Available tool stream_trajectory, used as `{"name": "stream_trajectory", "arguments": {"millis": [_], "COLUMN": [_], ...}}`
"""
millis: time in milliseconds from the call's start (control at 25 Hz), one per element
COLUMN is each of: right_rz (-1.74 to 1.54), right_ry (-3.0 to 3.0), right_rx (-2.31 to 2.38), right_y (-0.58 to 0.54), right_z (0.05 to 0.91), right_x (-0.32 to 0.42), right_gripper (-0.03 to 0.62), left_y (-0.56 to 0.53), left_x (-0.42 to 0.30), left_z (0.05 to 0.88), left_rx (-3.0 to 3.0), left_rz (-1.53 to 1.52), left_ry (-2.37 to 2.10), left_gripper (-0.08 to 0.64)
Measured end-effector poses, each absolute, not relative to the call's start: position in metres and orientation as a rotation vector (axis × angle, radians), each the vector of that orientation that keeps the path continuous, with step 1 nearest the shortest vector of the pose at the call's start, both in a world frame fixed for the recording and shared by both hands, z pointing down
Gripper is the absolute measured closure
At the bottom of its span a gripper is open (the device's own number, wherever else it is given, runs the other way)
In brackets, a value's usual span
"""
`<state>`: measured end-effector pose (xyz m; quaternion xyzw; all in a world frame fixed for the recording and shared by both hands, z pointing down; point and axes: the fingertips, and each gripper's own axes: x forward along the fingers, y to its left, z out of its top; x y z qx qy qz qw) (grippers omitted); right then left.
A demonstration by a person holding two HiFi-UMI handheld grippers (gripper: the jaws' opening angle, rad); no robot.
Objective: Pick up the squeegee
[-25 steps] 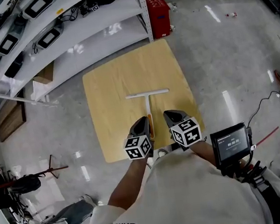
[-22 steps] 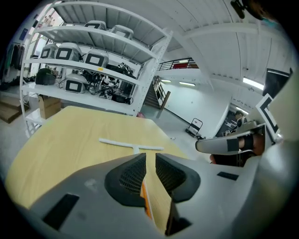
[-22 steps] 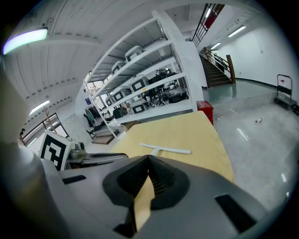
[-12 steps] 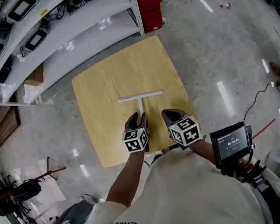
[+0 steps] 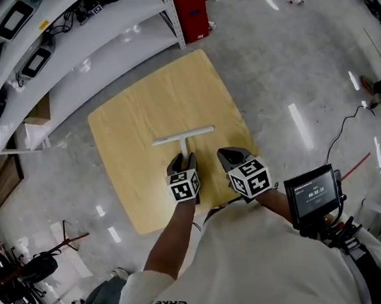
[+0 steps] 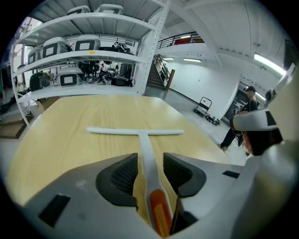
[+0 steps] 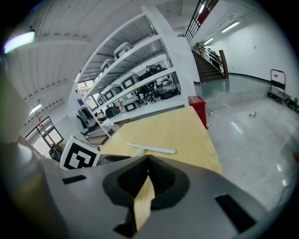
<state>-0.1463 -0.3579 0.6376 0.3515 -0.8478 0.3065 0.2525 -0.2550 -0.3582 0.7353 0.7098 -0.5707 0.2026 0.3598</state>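
Straddling the handle of the squeegee (image 5: 183,136), the left gripper (image 5: 183,160) hangs wide open over the wooden table (image 5: 131,120).

Lying flat at mid-frame in the head view, blade crosswise and handle running down toward the person, the tool sits between the left jaws, which have just been opening. The ribbed pads (image 6: 125,172) flank it without pressing. The right gripper (image 5: 226,154), just to the right, is closed on nothing. It looks light, stiff and smooth, so a firm pinch across the slim handle near its orange grip section (image 6: 159,212) seems the surest hold, though the long blade may tip it forward.
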Motion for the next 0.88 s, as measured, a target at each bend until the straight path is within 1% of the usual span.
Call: {"name": "stream_trajectory", "arguments": {"millis": [320, 400, 440, 480, 880], "right_rz": [0.837, 0.834, 0.831, 0.828, 0.790], "right_ry": [-2.295, -2.295, -2.296, -2.296, -2.300], "right_rx": [0.958, 0.958, 0.958, 0.958, 0.950], "right_y": [-0.358, -0.359, -0.359, -0.360, -0.363], "right_z": [0.640, 0.640, 0.640, 0.640, 0.638], "right_x": [-0.144, -0.143, -0.143, -0.143, -0.145], "right_gripper": [0.588, 0.588, 0.588, 0.588, 0.588], "left_y": [-0.360, -0.360, -0.360, -0.361, -0.361], "left_x": [-0.262, -0.263, -0.264, -0.265, -0.274], "left_z": [0.746, 0.747, 0.747, 0.747, 0.742], "left_rx": [1.781, 1.773, 1.773, 1.772, 1.775], "left_rz": [0.545, 0.547, 0.547, 0.546, 0.483], "left_ry": [-1.503, -1.506, -1.508, -1.510, -1.521], "left_gripper": [0.414, 0.421, 0.437, 0.470, 0.479]}}
